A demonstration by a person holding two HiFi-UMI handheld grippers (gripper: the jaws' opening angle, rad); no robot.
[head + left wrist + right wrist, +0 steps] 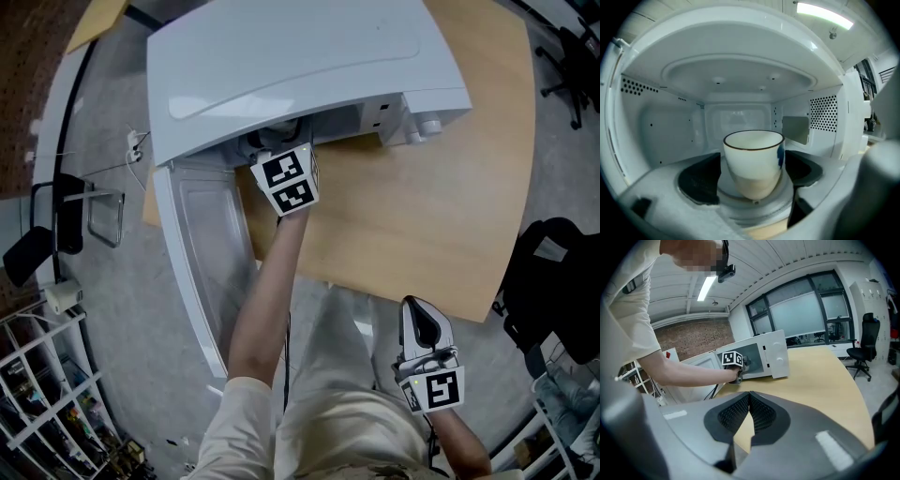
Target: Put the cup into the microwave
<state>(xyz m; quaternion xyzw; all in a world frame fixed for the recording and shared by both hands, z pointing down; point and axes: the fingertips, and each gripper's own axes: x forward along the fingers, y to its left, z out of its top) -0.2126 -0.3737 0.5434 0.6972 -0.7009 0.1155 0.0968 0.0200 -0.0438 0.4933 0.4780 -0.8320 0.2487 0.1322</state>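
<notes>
Cup (pixel 753 161) upright on the turntable (pixel 757 208) inside the microwave (pixel 300 66), between the jaws of the left gripper (pixel 751 177), which are spread wide, neither pad touching it: release step, placement apparently done. Right gripper (pixel 749 411) clenched on nothing, well apart from the microwave. Next move likely calls for a straight withdrawal of the left gripper, clear of the cup, before the door (pixel 202 253) can close

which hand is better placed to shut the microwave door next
Left, likely: the left gripper is at the microwave mouth, fingers open off the cup, beside the open door. The right gripper sits shut, far back.
</notes>
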